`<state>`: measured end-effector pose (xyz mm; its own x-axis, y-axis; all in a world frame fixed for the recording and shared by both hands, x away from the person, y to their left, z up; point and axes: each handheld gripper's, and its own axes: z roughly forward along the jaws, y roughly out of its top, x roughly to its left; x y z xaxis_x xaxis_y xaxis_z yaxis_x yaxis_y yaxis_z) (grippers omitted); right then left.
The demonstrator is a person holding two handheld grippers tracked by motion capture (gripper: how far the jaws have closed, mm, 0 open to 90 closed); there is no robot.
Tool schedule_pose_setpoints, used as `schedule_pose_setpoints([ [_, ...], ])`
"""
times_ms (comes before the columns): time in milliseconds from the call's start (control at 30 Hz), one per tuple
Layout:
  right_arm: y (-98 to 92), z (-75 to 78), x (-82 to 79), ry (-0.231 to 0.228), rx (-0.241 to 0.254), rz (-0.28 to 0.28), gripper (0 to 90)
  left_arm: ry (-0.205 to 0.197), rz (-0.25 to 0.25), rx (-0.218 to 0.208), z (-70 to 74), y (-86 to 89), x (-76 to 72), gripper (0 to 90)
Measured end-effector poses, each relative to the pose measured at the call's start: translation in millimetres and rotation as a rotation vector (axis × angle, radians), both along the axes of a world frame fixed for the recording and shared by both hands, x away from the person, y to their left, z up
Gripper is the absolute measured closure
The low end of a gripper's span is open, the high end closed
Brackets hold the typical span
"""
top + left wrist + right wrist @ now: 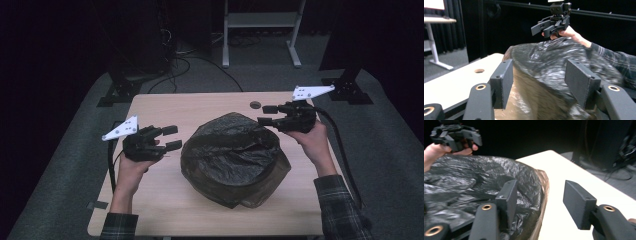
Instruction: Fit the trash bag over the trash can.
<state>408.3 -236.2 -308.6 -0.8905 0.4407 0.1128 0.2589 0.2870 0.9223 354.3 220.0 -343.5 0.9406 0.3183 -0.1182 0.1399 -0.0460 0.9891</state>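
We see a crumpled, glossy black plastic bag [232,157] pulled over a round, low container, sitting abt mid-table on the pale wooden tabletop [165,210], w/ brownish translucent plastic showing at its lower right edge.

Our left gripper [171,138] hangs just left of the bag, jaws apart w/ nothing between them, not touching the plastic. In the left gripper view the bag rises close ahead between and beyond the two black jaws.

Our right gripper [267,115] sits at the bag's upper right rim, jaws also parted and empty; we can't tell if the tips brush the plastic. In the right gripper view the bag lies left of and behind the left jaw, bare table under the right one.

A small dark round hole [255,105] marks the table's far edge, near the right gripper.
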Motion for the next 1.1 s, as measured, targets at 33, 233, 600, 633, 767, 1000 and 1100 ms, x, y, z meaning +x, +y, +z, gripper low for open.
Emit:
schedule_pose_setpoints([
  [33, 1.8, -2.8, 2.2, 0.012, -0.006, 0.002, 48.0, 0.007, -0.009, 0.002, -1.2, -3.9, 3.7, 41.1],
  [233, 10.5, -14.8, 8.8, 0.058, -0.039, 0.03, 69.4, 0.063, -0.053, 0.021, -10.4, -25.3, 22.9, 51.0],
  [600, 6.0, -10.8, 12.1, 0.039, 0.004, -0.021, 89.9, 0.018, -0.001, 0.069, -7.2, -29.8, 31.4, 89.2],
  [633, 5.8, -11.5, 13.6, 0.037, -0.002, -0.041, 89.9, 0.021, 0.027, 0.054, -8.7, -29.7, 35.8, 89.6],
  [767, 7.3, -16.1, 20.3, 0.035, -0.006, -0.088, 89.9, 0.038, 0.053, 0.068, -13.1, -31.0, 44.8, 89.8],
  [1000, 11.4, -26.4, 30.2, 0.047, -0.045, -0.143, 90.0, 0.056, 0.05, 0.043, -16.9, -37.4, 48.1, 74.6],
  [1100, 13.6, -34.3, 34.6, 0.056, -0.075, -0.161, 90.0, 0.05, 0.059, 0.021, -15.2, -35.1, 45.7, 71.3],
])
